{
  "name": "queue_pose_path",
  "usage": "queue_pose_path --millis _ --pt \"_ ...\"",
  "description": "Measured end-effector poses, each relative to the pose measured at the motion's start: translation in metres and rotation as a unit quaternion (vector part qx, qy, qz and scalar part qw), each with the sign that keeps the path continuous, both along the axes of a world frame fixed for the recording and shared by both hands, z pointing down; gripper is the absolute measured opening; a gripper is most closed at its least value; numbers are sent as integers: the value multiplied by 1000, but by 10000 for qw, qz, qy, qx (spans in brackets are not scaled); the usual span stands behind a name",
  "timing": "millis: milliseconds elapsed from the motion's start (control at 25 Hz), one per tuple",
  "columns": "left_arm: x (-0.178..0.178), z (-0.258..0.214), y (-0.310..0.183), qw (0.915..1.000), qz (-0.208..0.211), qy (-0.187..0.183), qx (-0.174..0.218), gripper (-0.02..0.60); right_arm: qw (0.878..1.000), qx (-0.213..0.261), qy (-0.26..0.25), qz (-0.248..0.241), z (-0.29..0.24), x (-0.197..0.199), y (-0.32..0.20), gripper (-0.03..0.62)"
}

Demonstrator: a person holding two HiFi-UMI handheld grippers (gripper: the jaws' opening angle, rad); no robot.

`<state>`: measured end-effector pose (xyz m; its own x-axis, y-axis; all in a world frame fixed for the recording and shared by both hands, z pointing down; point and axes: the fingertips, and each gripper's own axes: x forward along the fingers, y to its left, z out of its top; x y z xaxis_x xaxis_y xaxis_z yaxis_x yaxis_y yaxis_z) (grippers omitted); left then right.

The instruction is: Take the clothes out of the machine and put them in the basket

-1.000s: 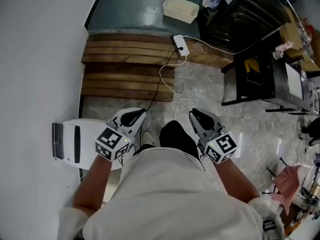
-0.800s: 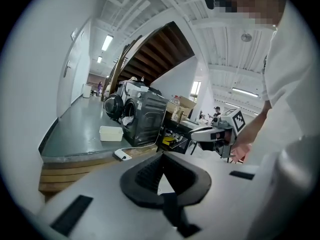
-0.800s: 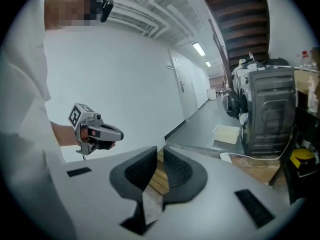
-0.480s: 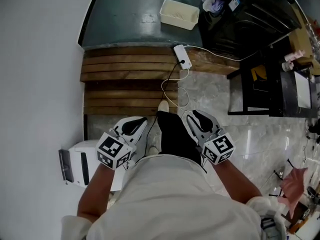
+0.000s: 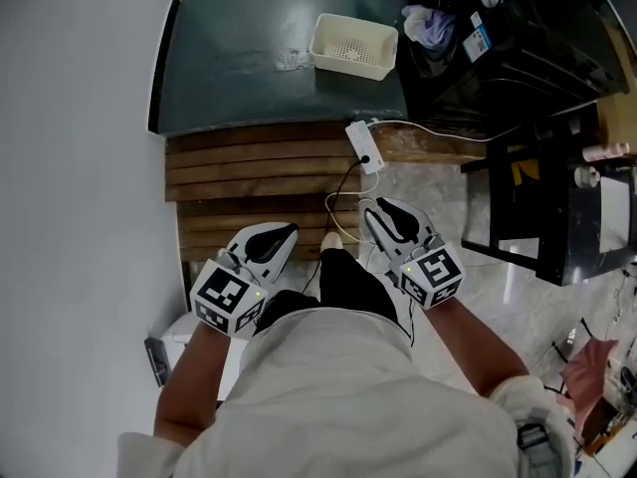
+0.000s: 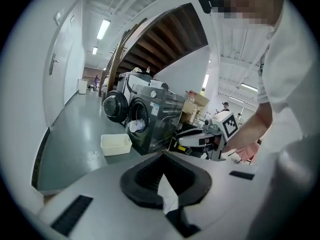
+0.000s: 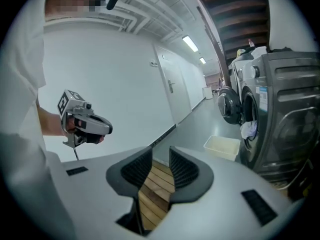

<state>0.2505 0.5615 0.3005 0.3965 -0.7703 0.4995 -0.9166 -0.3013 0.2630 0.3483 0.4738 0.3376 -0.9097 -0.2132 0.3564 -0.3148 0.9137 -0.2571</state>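
Clothes [image 6: 136,126] sit in the open machine [image 6: 159,115] beside the basket [image 6: 115,140], well ahead, so I carry both grippers empty: left gripper [image 6: 161,155] fingers closed, right gripper [image 7: 160,156] fingers a crack apart, having just been opening.

Top-down: person [image 5: 338,396] in a white shirt, one gripper per hand, both pointing ahead, side by side and apart. Left gripper [image 5: 271,239] sits over the near slats of a wooden platform [image 5: 249,172]. Right gripper [image 5: 393,219] is over the marble floor [image 5: 438,197] just beside it. Its jaws have just been opening slightly, nothing between them. White power strip [image 5: 363,145] lies at the platform's far right corner, cable running back toward the person. Beyond on dark green floor [image 5: 239,68]: white basket [image 5: 353,45], empty. Just right of it, dark machine [image 5: 498,68] with pale clothes [image 5: 430,26] bunched at its front. Black-framed table [image 5: 528,217] at right.
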Motion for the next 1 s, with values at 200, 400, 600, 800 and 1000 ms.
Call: queue_pose_path --millis 200,400,600,800,1000 --pt "-22 -35 -51 9999 25 -155 26 -2 9999 69 43 92 -23 -19 -49 96" --pt "-43 -59 -78 9998 116 -173 4 -2 9998 -29 122 140 -37 -38 -71 109" --pt "-76 -58 -112 9997 241 -15 -13 -1 9992 -106 231 314 -35 -70 -101 109" --pt "-126 -47 -153 9973 696 220 -38 -2 9962 -180 478 707 -22 -116 -140 109" --pt "-190 -50 -206 9898 1394 288 -32 -2 9886 -236 698 1316 -22 -176 -197 129"
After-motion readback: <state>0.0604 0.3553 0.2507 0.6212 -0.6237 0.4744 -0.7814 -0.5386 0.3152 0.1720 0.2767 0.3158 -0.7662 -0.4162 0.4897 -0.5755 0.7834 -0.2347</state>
